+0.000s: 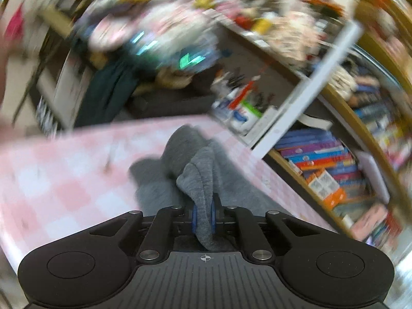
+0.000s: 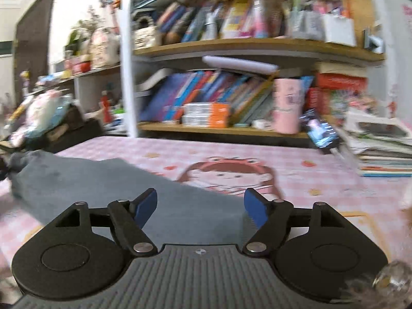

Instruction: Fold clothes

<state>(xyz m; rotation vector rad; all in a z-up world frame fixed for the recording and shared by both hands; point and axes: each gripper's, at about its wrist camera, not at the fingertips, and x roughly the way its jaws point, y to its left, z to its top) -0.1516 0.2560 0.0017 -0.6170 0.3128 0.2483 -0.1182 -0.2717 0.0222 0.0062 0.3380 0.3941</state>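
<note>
A grey knit garment [image 1: 180, 175] lies on the pink checked tablecloth [image 1: 64, 180]. My left gripper [image 1: 203, 216] is shut on a fold of this garment, which bunches up between its blue pads and lifts off the table. In the right wrist view the same grey garment [image 2: 128, 193] stretches from the left edge to under my right gripper [image 2: 200, 206]. That gripper is open and empty, with its blue pads spread wide just above the cloth.
Wooden shelves packed with books [image 2: 219, 103] stand behind the table. A pink cup [image 2: 287, 108] and a phone [image 2: 320, 130] sit at the table's far edge. A paper stack [image 2: 383, 149] lies at the right. Cluttered bags [image 1: 144, 38] fill the left background.
</note>
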